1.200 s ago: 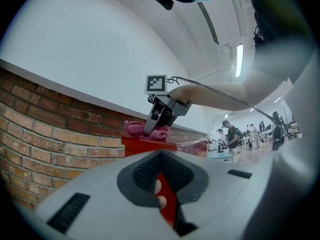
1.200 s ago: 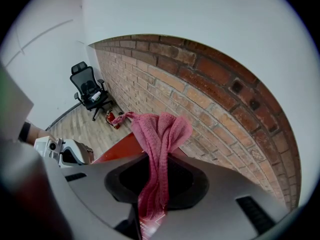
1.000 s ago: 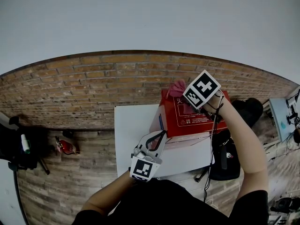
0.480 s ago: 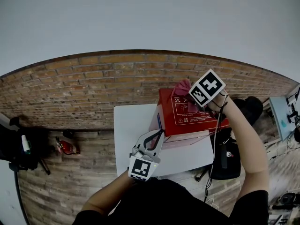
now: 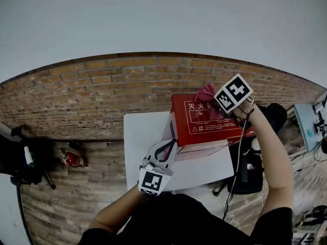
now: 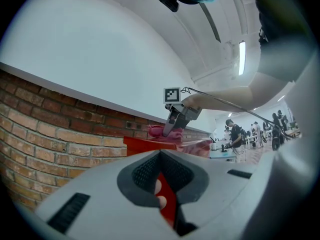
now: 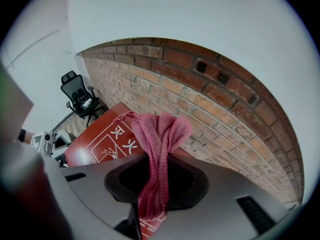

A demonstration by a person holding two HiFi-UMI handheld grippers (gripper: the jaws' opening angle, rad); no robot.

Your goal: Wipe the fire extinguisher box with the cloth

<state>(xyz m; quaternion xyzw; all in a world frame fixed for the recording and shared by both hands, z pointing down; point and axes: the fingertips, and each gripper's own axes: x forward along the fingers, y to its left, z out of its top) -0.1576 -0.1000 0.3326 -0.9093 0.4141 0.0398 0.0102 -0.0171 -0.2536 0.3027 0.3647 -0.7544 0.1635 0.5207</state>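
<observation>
Pink cloth (image 7: 160,134) in right jaws, on box (image 7: 95,145)

left gripper (image 5: 172,143), right gripper (image 5: 213,102) seemingly clamped

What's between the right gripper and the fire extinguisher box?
The pink cloth, pinched by the right gripper, rests on the box; seen in the right gripper view.

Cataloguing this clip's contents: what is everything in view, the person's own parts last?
fire extinguisher box: one, red, on the table near the brick wall
cloth: one, pink, on the box top
table: one, white, under the box
bag: one, black, right of the table
office chair: one, black, distant in right gripper view
left gripper: one, grey, shut on the box's near edge
right gripper: one, grey, shut on the cloth
</observation>
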